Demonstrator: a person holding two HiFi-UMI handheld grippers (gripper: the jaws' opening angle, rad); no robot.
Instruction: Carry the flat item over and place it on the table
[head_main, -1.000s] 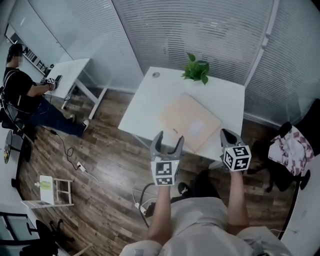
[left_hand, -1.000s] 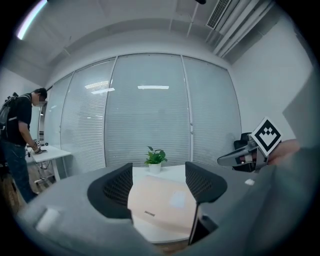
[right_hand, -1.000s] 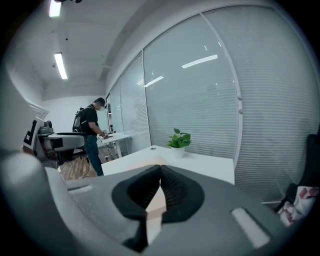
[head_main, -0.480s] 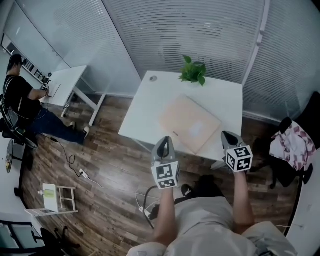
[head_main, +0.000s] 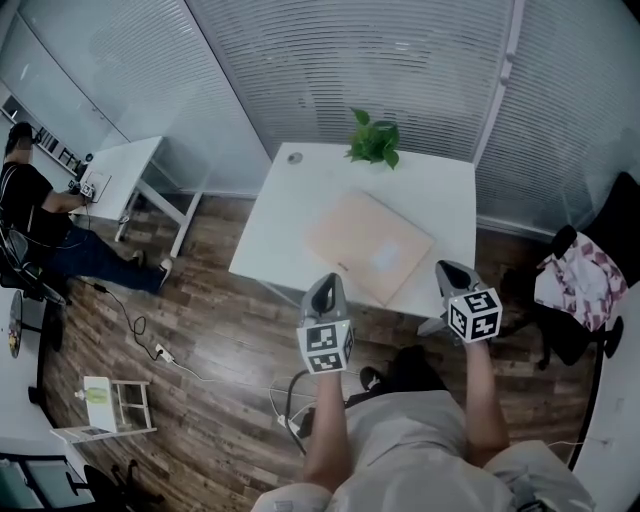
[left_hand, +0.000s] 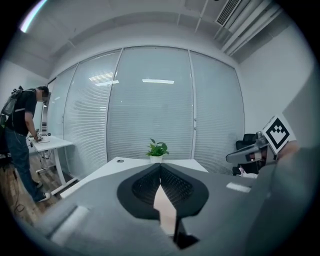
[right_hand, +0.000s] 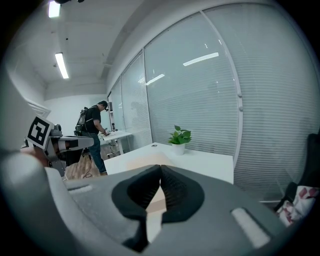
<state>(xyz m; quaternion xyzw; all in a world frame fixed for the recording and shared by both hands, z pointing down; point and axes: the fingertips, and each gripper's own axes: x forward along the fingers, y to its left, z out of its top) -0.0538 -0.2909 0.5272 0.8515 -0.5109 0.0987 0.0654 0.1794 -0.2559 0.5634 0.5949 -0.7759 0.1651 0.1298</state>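
The flat item (head_main: 368, 246), a thin tan board, lies on the white table (head_main: 290, 235) with its near corner at the front edge. My left gripper (head_main: 326, 281) hovers just short of that edge, jaws shut and empty. In the left gripper view the left gripper (left_hand: 160, 165) has its pads meeting, with a sliver of the tan board (left_hand: 165, 206) showing below them. My right gripper (head_main: 443, 266) hangs off the table's front right corner, also shut on nothing. The right gripper (right_hand: 160, 167) points over the board (right_hand: 142, 161) toward the plant.
A potted plant (head_main: 373, 141) and a small round object (head_main: 293, 157) stand at the table's far side. Glass walls with blinds lie behind. A person (head_main: 30, 205) works at a second white desk (head_main: 125, 165) on the left. A chair with patterned cloth (head_main: 573, 290) is right; cables (head_main: 150, 345) and a small stool (head_main: 105, 398) are on the floor.
The left gripper's jaws went from wide open to shut, with nothing caught between them. Both grippers stayed in front of the table; the right one kept shut.
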